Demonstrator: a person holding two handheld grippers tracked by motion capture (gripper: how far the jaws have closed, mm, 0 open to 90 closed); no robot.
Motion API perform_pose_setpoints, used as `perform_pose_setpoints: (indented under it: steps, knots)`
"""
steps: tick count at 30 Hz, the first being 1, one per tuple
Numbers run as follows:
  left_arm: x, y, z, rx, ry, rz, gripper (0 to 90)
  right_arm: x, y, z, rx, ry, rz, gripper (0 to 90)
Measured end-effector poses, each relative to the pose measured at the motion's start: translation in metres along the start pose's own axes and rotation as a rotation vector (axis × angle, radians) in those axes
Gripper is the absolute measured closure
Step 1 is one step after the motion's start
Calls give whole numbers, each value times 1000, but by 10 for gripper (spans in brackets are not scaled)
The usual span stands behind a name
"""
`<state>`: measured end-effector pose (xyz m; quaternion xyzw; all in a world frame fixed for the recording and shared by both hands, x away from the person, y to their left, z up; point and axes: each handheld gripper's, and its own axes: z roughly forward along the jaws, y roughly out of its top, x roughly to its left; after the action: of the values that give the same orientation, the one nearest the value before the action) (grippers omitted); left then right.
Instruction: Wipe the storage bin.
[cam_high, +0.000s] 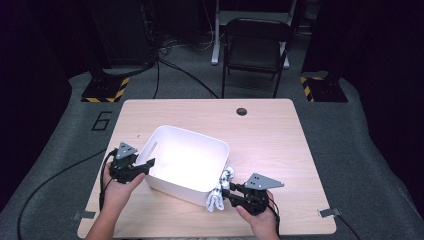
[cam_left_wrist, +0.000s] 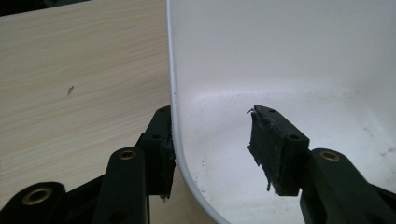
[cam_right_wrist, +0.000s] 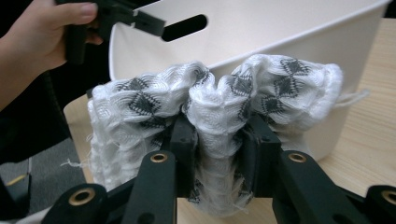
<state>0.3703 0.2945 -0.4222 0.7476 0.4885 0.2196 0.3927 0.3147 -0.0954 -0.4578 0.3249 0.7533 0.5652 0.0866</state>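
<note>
A white plastic bin (cam_high: 165, 130) sits on the wooden table (cam_high: 270, 130), its inside bare. My left gripper (cam_high: 147, 165) straddles the bin's near-left corner. In the left gripper view the left gripper (cam_left_wrist: 211, 114) stands open, one jaw against the outside of the bin wall (cam_left_wrist: 280, 46) and the other inside, clear of it. My right gripper (cam_high: 226, 192) is shut on a bunched white cloth with black diamond pattern (cam_high: 216, 200), held beside the bin's near-right corner. In the right gripper view the cloth (cam_right_wrist: 280, 79) bulges over the right gripper (cam_right_wrist: 219, 126) in front of the bin (cam_right_wrist: 280, 28).
A small round hole (cam_high: 242, 111) marks the table's far edge. A black chair (cam_high: 256, 47) stands on the floor beyond the table. Bare wood lies right of the bin and behind it. A hand (cam_right_wrist: 42, 32) with the left gripper (cam_right_wrist: 140, 18) shows at the bin's slot handle.
</note>
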Motion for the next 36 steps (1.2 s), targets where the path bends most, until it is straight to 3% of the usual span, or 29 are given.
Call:
perform_pose_setpoints:
  steps: [5,8,10,12,14,17,23,27,31,34,36]
  knots:
    - [4,-5,-7,-2,-9,-34,491,-8,-1,7,4,-10,30,687]
    - [7,-7,-9,-7,2,-48,490,-11,-8,17,37,-11,44,693]
    - [8,-8,-10,-13,15,-51,491,-14,-16,27,100,9,66,692]
    - [9,-8,-10,-17,18,-51,490,-18,-27,40,228,32,67,689]
    - [7,-8,-9,-15,32,-43,494,-16,-35,48,286,8,26,688]
    - [7,-7,-9,-17,32,-44,495,-10,-34,49,290,-26,-11,688]
    - [6,-7,-8,-13,39,-34,503,-5,-28,43,244,-58,-39,690]
    - [5,-6,-8,-7,44,-23,516,-1,-13,28,132,-46,-17,690]
    - [1,-6,-7,-10,41,-22,519,9,5,10,25,-50,-35,689]
    - [-1,-5,-7,0,33,-25,521,13,11,3,12,-74,-59,689]
    - [-2,-5,-7,3,39,-17,524,11,8,3,10,-54,-33,687]
